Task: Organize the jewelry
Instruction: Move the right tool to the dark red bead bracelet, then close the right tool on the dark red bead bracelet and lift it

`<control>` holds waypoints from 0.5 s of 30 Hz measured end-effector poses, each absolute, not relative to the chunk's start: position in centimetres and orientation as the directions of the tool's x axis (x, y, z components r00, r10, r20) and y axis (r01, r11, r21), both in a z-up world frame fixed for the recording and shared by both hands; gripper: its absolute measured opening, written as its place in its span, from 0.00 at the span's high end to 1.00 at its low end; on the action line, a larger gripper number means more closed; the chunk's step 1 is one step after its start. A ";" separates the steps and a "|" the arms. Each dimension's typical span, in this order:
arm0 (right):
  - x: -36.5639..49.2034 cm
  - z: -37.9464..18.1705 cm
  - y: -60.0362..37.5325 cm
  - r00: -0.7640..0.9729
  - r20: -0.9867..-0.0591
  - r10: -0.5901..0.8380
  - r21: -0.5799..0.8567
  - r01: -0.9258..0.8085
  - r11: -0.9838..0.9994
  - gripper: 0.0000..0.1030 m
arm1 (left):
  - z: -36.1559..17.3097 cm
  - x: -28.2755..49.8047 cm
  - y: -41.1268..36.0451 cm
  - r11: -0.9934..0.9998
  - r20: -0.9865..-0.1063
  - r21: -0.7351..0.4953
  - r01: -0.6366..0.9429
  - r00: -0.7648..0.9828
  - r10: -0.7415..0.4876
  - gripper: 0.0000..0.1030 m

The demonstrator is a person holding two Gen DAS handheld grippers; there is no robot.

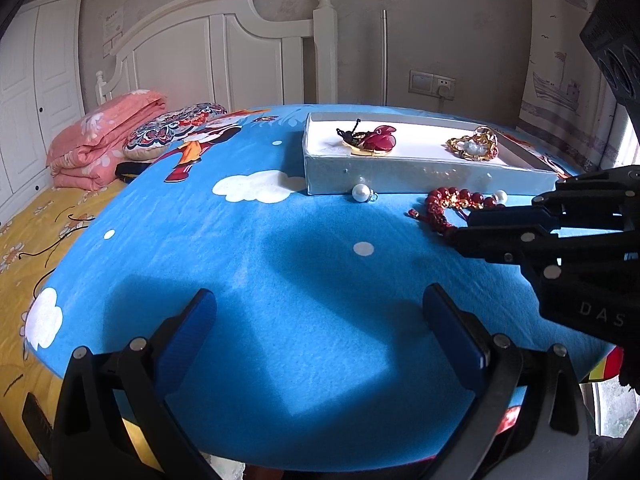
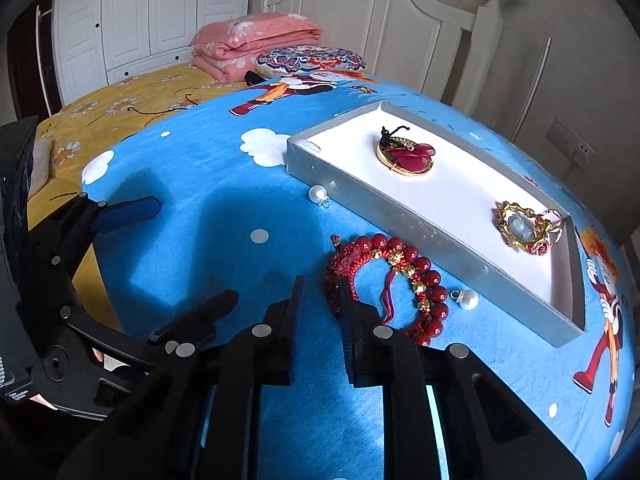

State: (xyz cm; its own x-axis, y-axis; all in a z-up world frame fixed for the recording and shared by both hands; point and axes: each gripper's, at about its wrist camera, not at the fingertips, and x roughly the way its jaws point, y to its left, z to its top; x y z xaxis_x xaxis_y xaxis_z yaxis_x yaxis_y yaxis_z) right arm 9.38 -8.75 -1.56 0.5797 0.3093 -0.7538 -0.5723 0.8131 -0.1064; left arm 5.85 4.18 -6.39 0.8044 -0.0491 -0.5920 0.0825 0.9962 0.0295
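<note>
A grey tray [image 2: 432, 236] [image 1: 400, 172] with a white floor lies on the blue cloth. It holds a red-and-gold pendant [image 2: 406, 156] [image 1: 370, 142] and a gold brooch [image 2: 524, 228] [image 1: 476, 146]. A red bead bracelet [image 2: 400, 276] [image 1: 452, 200] lies in front of the tray, between two loose pearls [image 2: 318, 193] [image 2: 468, 299]. My right gripper [image 2: 322, 292] is open, its right finger touching the bracelet's left edge. My left gripper [image 1: 320, 320] is open and empty over bare cloth; it also shows in the right wrist view [image 2: 132, 208].
The blue cartoon cloth [image 1: 280, 264] covers a table beside a bed with a yellow sheet [image 2: 120, 108]. A folded pink quilt [image 2: 256, 46] and a patterned pillow [image 2: 312, 60] lie at the headboard. White wardrobes stand behind.
</note>
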 end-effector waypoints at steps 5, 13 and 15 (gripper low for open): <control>10.3 -2.5 -7.0 0.552 -0.768 0.325 -0.089 -0.594 0.799 0.93 | -6.5 5.7 4.2 0.996 -0.588 0.030 0.083 0.807 -0.050 0.03; 10.8 0.3 -8.3 0.582 -0.745 0.326 -0.089 -0.571 0.816 0.91 | -6.4 5.8 4.2 0.996 -0.592 0.029 0.086 0.804 -0.052 0.03; 10.3 0.5 -9.4 0.590 -0.746 0.308 -0.111 -0.567 0.816 0.90 | -6.4 5.8 4.2 0.996 -0.592 0.029 0.085 0.805 -0.052 0.03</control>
State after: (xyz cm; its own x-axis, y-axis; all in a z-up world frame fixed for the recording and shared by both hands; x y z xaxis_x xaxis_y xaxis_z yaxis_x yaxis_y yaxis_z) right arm 10.34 -9.37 0.48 0.5897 0.3084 -0.7464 -0.5672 0.8161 -0.1109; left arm 5.79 4.15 -6.38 0.8046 -0.0518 -0.5916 0.0852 0.9959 0.0287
